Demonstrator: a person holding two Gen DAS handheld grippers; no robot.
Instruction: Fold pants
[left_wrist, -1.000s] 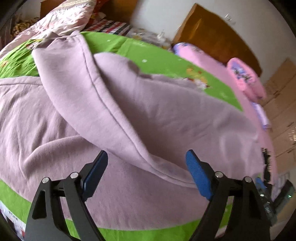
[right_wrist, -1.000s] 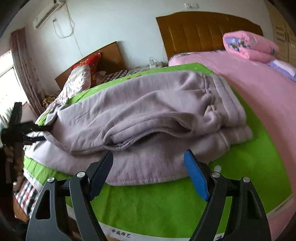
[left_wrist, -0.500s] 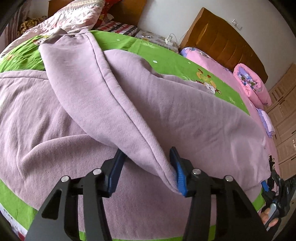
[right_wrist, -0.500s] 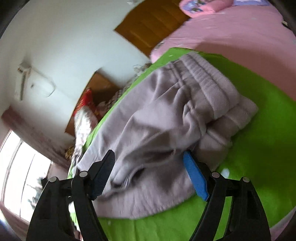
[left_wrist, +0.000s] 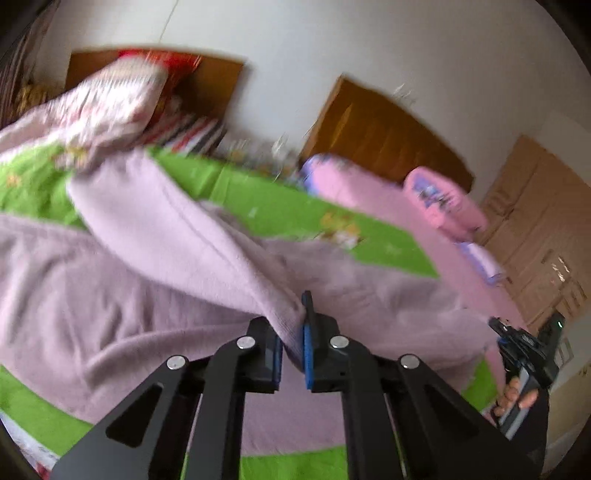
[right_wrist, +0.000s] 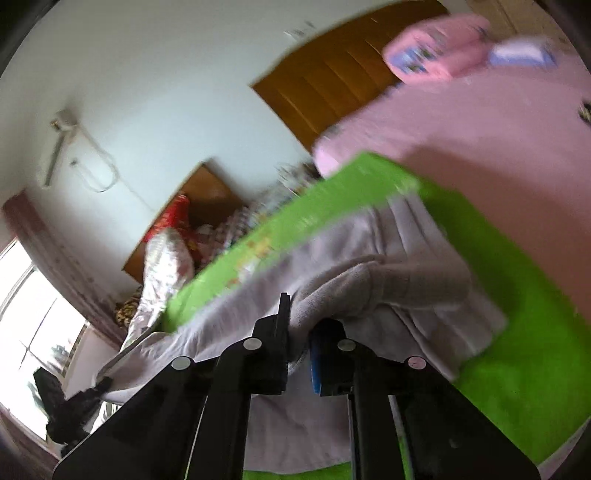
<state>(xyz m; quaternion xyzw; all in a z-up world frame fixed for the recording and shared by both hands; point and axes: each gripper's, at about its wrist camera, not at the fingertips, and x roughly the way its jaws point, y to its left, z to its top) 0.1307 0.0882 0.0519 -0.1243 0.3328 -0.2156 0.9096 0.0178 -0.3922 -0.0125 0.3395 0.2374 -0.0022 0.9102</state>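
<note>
Left claw (left_wrist: 293, 354): jaws have just been closing and now pinch a fold of the pants (left_wrist: 155, 258); the cloth rises in a ridge from between the blue pads.
Right claw (right_wrist: 297, 350): jaws have just been closing and now clamp a bunched edge of the pants (right_wrist: 388, 295); grey-lilac cloth fills the gap between the pads.
Right claw in the left view: seen at the right edge (left_wrist: 524, 347), gripped by a hand (left_wrist: 517, 400), at the far end of the pants.
Pants, position: spread across the green sheet (left_wrist: 280, 206), one layer lying diagonally over the other; ribbed band end towards the right claw.
Pants, condition: soft lilac fleece, creased, lifted off the bed where each claw holds it.
Green sheet: covers the near bed; cartoon print visible, detail blurred.
Pink bed (right_wrist: 480, 122): just beyond the green sheet, with a folded pink quilt (left_wrist: 443, 201) at its head.
Headboards: brown wood (left_wrist: 384, 133) behind the pink bed; a second one (left_wrist: 218, 88) behind a flowered quilt (left_wrist: 114, 99).
Wall (right_wrist: 166, 74): white, with an air conditioner (right_wrist: 61, 122), blurred.
Window (right_wrist: 33, 306): bright, far left in the right view.
</note>
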